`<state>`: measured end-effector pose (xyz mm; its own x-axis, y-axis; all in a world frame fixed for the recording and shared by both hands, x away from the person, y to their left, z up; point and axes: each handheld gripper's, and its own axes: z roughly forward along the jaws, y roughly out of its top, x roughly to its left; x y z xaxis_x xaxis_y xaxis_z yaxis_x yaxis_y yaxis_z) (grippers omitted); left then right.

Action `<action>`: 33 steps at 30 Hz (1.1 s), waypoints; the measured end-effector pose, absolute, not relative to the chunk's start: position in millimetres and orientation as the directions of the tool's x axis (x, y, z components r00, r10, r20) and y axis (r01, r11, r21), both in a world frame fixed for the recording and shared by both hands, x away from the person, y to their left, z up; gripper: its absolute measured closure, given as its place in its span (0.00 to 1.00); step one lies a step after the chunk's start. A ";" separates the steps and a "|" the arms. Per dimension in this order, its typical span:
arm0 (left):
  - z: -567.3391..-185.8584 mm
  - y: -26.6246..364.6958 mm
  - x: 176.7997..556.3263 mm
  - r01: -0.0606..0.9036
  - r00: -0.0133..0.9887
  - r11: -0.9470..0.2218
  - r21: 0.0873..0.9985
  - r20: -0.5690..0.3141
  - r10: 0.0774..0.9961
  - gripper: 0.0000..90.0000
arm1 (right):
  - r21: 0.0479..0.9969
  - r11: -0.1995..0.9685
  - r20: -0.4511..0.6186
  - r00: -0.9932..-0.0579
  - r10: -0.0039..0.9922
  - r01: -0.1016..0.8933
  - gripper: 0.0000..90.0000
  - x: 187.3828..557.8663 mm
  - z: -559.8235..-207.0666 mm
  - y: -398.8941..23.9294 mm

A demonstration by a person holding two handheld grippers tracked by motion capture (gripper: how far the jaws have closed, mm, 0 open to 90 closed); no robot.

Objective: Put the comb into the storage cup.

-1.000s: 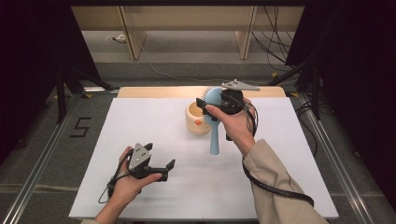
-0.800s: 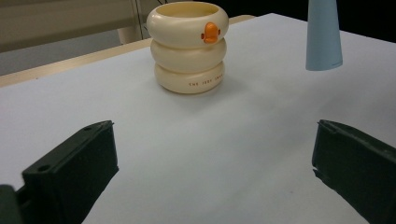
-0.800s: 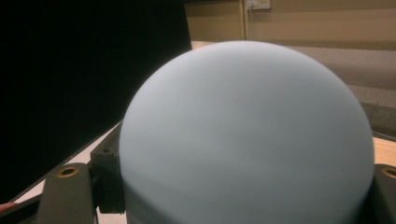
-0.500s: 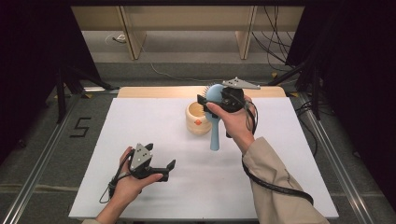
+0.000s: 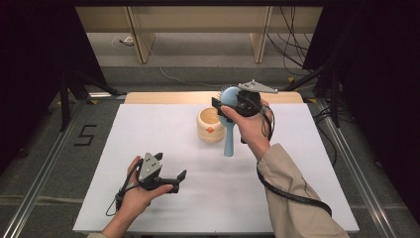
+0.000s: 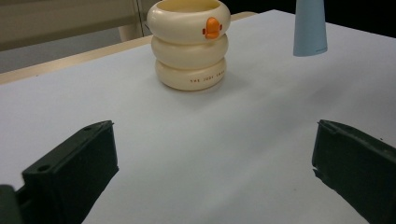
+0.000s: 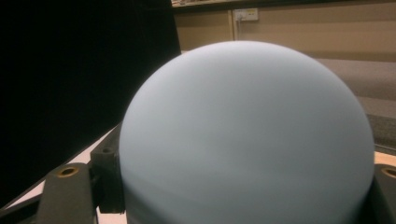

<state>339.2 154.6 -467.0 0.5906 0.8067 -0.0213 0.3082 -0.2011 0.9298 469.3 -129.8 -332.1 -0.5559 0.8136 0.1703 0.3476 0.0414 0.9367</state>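
Note:
My right gripper [image 5: 224,105] is raised over the far middle of the white table [image 5: 148,129] and is shut on the round head of a light-blue brush [image 5: 229,141], whose tapered handle hangs down. That head [image 7: 247,135] bulges between the jaws in the right gripper view. Just left of the handle stands a cream ringed cup [image 5: 210,126] with an orange duck mark. My left gripper [image 5: 177,179] rests low near the table's front, open and holding nothing. In the left gripper view the cup [image 6: 191,44] and the handle's end [image 6: 309,28] lie well beyond its spread jaws [image 6: 215,158].
A wooden strip [image 5: 163,97] runs along the table's far edge. Black stands [image 5: 64,94] and cables [image 5: 297,54] flank the table, and a "5" mark [image 5: 85,135] is on the floor at left. A cable trails from each gripper.

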 end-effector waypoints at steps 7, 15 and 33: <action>-467.3 154.4 339.2 0.309 0.592 -0.204 0.929 -0.020 0.806 0.00 | 0.946 0.038 0.155 -0.551 0.820 0.322 0.27 472.6 -329.0 -130.0; -467.6 153.6 339.0 0.309 0.591 -0.204 0.929 -0.019 0.807 0.00 | 0.954 0.035 0.141 -0.549 0.824 0.297 0.27 475.1 -324.6 -128.2; -468.3 153.4 339.9 0.312 0.593 -0.202 0.928 -0.025 0.805 0.00 | 0.966 0.020 0.126 -0.538 0.833 0.257 0.27 484.8 -315.8 -125.7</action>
<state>339.9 153.4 -468.3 0.5933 0.8046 -0.0248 0.3125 -0.2018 0.9283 484.8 -125.7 -315.8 -0.5384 0.8332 0.1258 0.2573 0.0204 0.9661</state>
